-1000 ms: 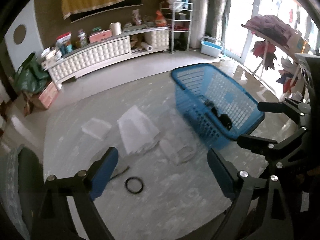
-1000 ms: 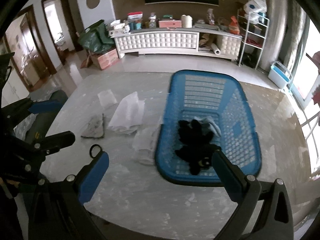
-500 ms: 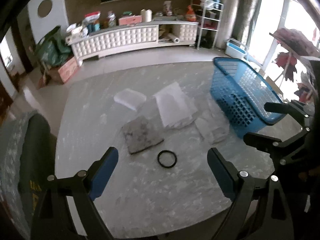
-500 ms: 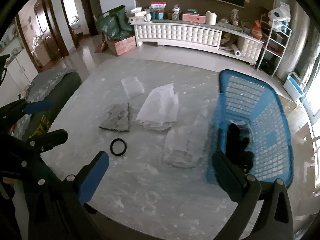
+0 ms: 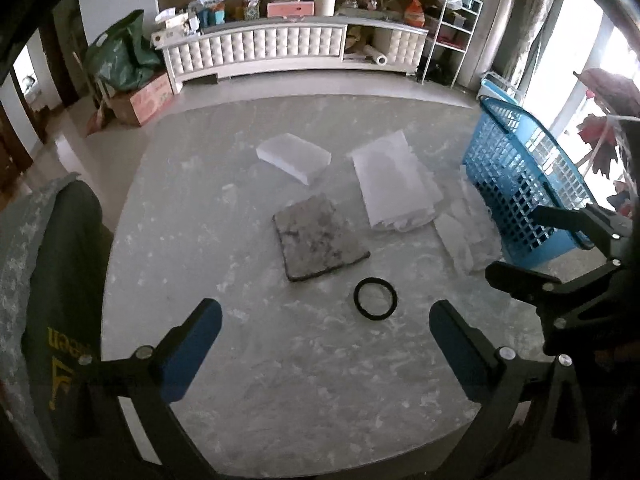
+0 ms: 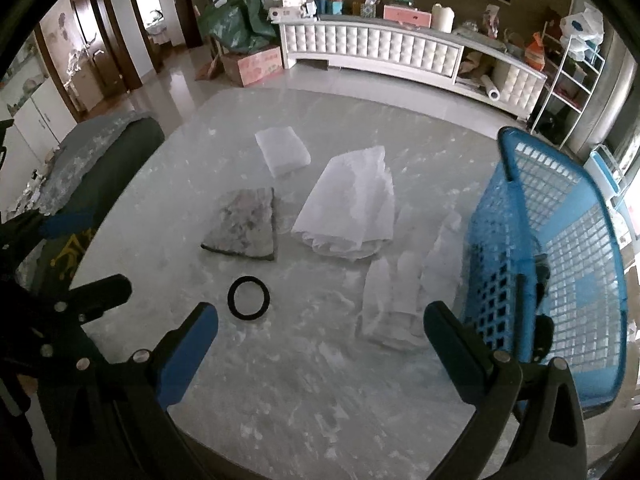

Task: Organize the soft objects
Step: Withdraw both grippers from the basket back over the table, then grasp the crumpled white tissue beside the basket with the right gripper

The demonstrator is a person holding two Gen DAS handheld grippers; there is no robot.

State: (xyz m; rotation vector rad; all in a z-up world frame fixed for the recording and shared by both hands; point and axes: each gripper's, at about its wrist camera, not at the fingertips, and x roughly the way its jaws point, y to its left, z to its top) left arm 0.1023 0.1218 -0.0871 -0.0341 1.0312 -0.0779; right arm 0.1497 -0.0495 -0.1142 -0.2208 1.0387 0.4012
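The left hand-held gripper hangs over the near part of the pale marbled table, its blue-padded jaws spread wide after just opening further, with nothing between them. The right hand-held gripper is likewise wide open and empty, tilted down at the same surface.

On the table lie the soft things: a small folded white cloth farthest back, a larger folded white sheer fabric to its right, a grey mottled square cloth in the middle, and a crumpled translucent white piece just beside the blue plastic lattice laundry basket. The basket stands at the right side of the table; something dark shows through its wall, too hidden to identify. A black ring lies flat in front of the grey cloth, apart from it and nearest the left gripper's open jaws.

A dark green chair back stands at the table's left edge.
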